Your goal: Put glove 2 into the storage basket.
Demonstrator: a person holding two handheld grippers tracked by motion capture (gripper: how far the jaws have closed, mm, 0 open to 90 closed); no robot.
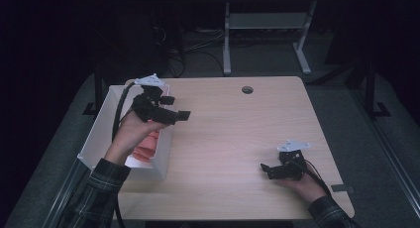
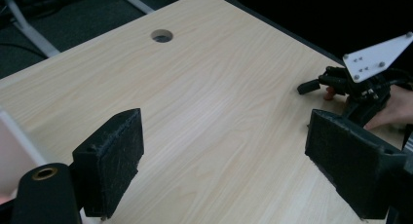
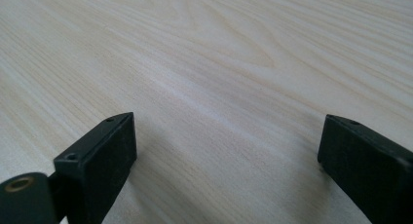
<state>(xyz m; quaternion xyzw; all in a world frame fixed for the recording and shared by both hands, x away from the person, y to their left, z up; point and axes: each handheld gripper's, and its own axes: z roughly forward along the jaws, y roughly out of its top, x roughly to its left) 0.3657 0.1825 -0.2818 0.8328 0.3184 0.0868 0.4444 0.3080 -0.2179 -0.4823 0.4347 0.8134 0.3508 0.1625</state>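
Dim room, soft close-up blur

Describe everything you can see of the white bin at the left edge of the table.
The white bin is a rectangular open-topped box with thin, smooth, plastic-looking walls. It sits upright at the table's left edge, seemingly overhanging it slightly. Inside lies pink folded material, probably cloth, partly hidden by the person's left hand. That hand holds the left gripper above the bin's right wall, fingers open and pointing out over the table. Whether the hand touches the bin is unclear.
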